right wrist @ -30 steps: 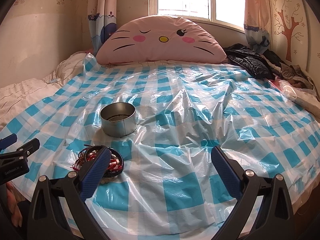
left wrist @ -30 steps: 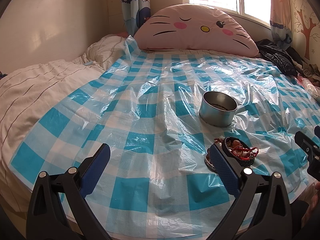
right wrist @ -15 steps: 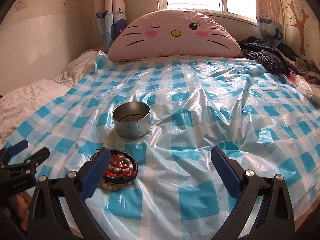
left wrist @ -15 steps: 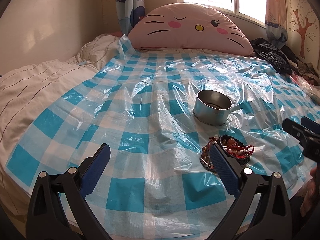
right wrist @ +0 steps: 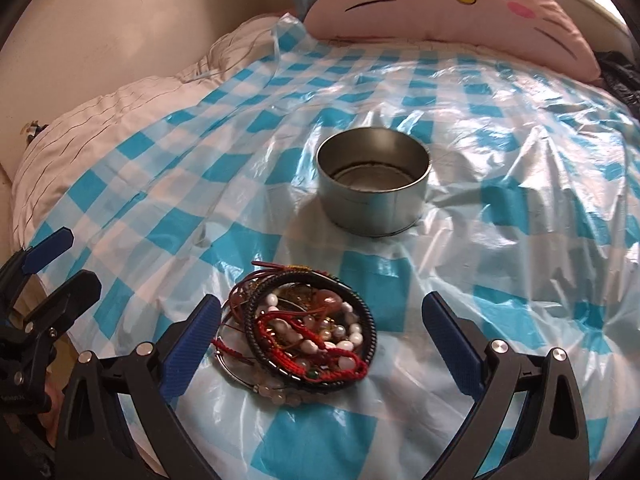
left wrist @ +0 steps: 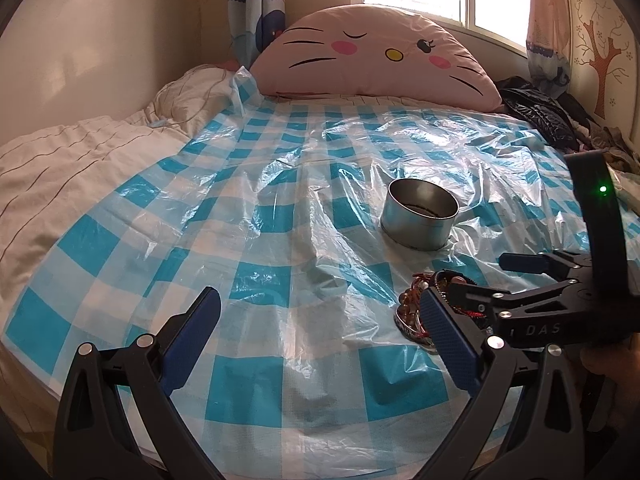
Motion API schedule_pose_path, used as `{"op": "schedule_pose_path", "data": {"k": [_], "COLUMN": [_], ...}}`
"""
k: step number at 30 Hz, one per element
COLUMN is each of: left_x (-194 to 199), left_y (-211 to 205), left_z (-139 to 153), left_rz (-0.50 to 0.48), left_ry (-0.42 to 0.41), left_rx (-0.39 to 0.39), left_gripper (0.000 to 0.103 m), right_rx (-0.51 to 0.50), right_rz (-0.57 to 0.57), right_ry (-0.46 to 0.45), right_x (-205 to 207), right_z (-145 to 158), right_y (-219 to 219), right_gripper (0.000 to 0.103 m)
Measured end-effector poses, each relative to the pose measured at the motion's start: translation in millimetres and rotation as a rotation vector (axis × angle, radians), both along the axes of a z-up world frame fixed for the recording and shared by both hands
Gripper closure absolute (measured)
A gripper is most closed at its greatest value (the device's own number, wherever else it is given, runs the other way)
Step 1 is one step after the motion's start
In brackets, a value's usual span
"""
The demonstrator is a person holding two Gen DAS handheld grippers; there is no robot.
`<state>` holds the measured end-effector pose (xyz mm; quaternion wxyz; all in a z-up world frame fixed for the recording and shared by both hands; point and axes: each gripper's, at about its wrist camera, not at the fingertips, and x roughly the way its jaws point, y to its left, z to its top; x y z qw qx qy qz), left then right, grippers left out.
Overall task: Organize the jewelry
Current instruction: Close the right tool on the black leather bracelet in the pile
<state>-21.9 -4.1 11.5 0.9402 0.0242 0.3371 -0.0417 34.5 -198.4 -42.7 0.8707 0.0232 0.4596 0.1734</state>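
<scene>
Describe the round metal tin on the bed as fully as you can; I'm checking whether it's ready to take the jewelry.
The metal tin is a short, round, silver-grey container with straight walls and a seam ring near its base. It stands upright and lidless on the blue-and-white checked plastic sheet, apparently empty inside. Nothing touches it but the sheet. The jewelry pile lies apart, nearer the camera, and the open right gripper hovers at the pile, not the tin.

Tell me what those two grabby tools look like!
Each gripper is a black frame with two long fingers, tipped with ridged blue pads and dotted with silver screws. The left gripper shows this close up, as does the right gripper. Seen from the left wrist view, the right one bears white letters "DAS" and a black upright mount with a small green light.
</scene>
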Motion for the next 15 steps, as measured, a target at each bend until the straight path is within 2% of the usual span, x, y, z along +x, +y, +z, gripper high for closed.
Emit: {"op": "schedule_pose_path", "data": {"k": [3, 5, 6, 7, 8, 12, 15], "left_x": [0.4, 0.3, 0.3, 0.2, 0.3, 0.3, -0.7], "left_y": [1.5, 2.3, 2.1, 2.5, 3.0, 4.5, 5.1], "left_z": [0.4, 0.7, 0.7, 0.9, 0.9, 1.0, 1.6], "left_rz": [-0.003, -0.007, -0.009, -0.01, -0.011, -0.009, -0.009], "left_ry": [-0.001, 0.0, 0.0, 0.0, 0.0, 0.003, 0.001], "left_rx": [0.0, 0.001, 0.0, -0.001, -0.003, -0.011, -0.014], "left_gripper": [0.007, 0.007, 0.007, 0.007, 0.007, 0.007, 0.007], "right_rx": [0.064, 0.07, 0.077, 0.09, 0.107, 0.11, 0.151], "right_rz": [0.024, 0.024, 0.025, 0.03, 0.036, 0.042, 0.019], "right_ry": [0.046, 0.073, 0.09, 0.101, 0.104, 0.077, 0.016], "right_x": [4.9, 6.4, 7.0, 8.0, 8.4, 4.4, -2.4], "right_z": [-9.5, -16.5, -19.7, -22.2, -22.6, -19.1, -5.7], "right_y": [-1.4, -1.8, -2.3, -2.5, -1.8, -1.6, -10.3], "right_gripper": [0.007, 0.007, 0.011, 0.022, 0.027, 0.032, 0.032]}}
